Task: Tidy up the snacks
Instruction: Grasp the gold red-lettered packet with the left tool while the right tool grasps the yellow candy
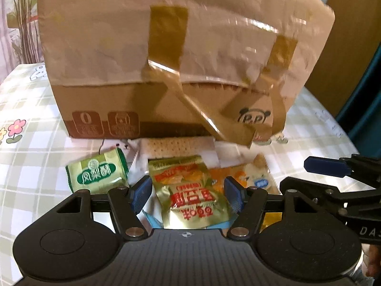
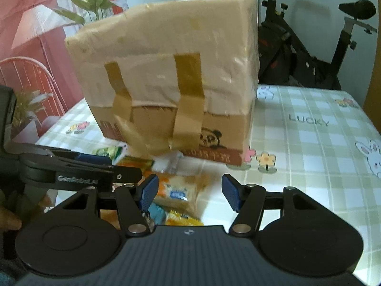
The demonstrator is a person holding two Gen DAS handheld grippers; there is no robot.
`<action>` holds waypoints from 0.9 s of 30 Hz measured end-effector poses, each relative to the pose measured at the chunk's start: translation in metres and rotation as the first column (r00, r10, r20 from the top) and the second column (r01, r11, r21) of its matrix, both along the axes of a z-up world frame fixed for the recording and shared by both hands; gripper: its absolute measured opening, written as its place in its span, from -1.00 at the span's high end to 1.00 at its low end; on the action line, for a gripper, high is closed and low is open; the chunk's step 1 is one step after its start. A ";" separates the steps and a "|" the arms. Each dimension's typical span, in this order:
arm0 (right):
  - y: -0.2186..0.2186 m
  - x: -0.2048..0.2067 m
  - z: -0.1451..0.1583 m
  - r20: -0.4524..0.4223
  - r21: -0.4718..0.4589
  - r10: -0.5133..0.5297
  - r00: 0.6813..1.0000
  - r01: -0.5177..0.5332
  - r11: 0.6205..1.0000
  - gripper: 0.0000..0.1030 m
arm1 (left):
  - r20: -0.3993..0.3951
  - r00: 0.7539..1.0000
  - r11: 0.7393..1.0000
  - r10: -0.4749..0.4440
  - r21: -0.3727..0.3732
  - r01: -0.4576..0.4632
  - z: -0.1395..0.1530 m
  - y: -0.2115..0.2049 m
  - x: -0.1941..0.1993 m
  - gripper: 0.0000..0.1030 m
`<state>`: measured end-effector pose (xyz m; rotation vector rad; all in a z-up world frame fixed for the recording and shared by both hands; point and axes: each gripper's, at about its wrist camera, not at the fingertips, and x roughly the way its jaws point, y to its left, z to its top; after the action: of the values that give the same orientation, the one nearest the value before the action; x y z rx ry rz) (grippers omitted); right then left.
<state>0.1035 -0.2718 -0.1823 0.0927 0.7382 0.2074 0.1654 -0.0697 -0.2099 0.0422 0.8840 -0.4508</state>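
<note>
Left gripper (image 1: 188, 194): held low over the table, pointing at the snack pile, jaws wide apart, nothing held. A gold foil snack packet (image 1: 193, 190) with red print lies flat on the table between and below its blue pads (image 1: 140, 194); contact cannot be confirmed.

Right gripper (image 2: 190, 194): level with its neighbour just to the right, jaws equally spread, nothing held. An orange-and-white snack packet (image 2: 178, 190) lies below the gap, nearer its left pad.

Green pineapple-cake packet (image 1: 97, 172): left of the gold one, tilted, just beside it. Clear-wrapped cracker pack (image 1: 176, 146): behind the gold packet, near the foot of the box.

Cardboard box (image 1: 166, 59): standing behind the snacks on the green-and-white checked tablecloth (image 2: 309, 131); upper part wrapped in pale paper, loose brown tape strips (image 1: 166, 38) hanging down its front, panda logo at lower right. Image blurred here.

Exercise bike (image 2: 309, 35): beyond the table.
</note>
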 end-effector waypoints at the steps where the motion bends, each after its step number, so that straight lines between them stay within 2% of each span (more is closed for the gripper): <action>1: 0.000 -0.001 -0.003 -0.011 -0.003 0.002 1.000 -0.002 1.000 -0.21 | -0.004 1.000 1.000 -0.003 0.002 0.003 -0.002 0.001 -0.001 -0.33; 4: 0.001 -0.003 -0.010 -0.039 -0.006 0.013 0.999 -0.013 1.000 -0.21 | -0.001 1.000 1.000 -0.003 -0.013 0.003 -0.006 0.007 -0.003 -0.09; 6: 0.001 -0.005 -0.015 -0.058 0.000 0.018 0.998 -0.019 1.000 -0.21 | 0.009 1.000 1.000 0.010 -0.019 -0.010 -0.006 0.013 -0.005 -0.06; 16: 0.008 -0.011 -0.019 -0.091 -0.010 0.041 0.995 -0.042 0.999 -0.20 | 0.117 0.986 0.991 0.118 -0.075 -0.110 0.023 0.047 -0.033 -0.03; 21: 0.020 -0.014 -0.024 -0.117 -0.085 0.052 0.992 -0.063 0.994 -0.19 | 0.170 0.974 0.987 0.151 -0.079 -0.139 0.034 0.058 -0.049 -0.03; 27: 0.024 -0.014 -0.031 -0.135 -0.099 0.070 0.988 -0.084 0.992 -0.05 | 0.174 0.965 0.980 0.194 -0.087 -0.181 0.033 0.068 -0.049 -0.03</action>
<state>0.0896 -0.2475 -0.2132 -0.0216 0.8834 0.2376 0.1163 -0.0020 -0.1773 -0.0638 0.6841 -0.2947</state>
